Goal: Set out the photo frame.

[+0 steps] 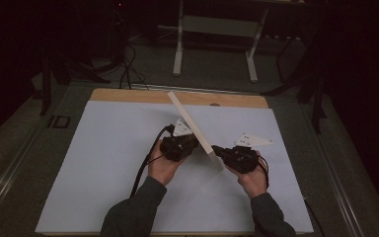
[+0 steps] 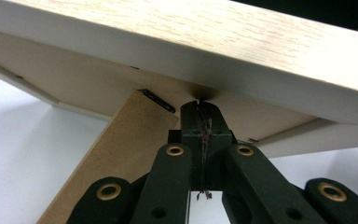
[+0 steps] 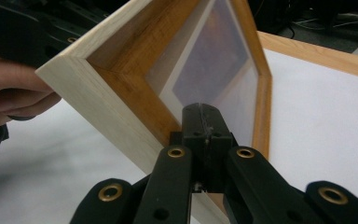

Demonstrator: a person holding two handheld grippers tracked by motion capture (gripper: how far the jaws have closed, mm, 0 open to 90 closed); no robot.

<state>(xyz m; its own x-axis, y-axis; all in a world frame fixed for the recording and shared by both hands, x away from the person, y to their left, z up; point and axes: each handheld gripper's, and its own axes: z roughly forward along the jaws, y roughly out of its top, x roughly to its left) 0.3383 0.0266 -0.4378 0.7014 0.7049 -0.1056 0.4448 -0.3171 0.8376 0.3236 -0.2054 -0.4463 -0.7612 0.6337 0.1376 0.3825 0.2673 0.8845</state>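
Standing tilted on the table [image 1: 103, 163], wooden picture frame [image 1: 190, 123] (stand unfolded), left gripper [image 1: 190, 143] jaws pressed together behind it, right gripper [image 1: 217, 150] likewise in front.

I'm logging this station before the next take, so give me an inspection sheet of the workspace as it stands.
Surface: white sheet over a wooden table, wood edge bare at the far side.
Job's things: wooden picture frame held tilted on edge; glass front faces the right gripper, brown backing with stand flap faces the left.
Clutter: nothing seen.
Grippers: left gripper and right gripper, jaws together against the frame.
Cables: black lead from the left gripper.
Surroundings: dark room, white stand legs, floor cables.
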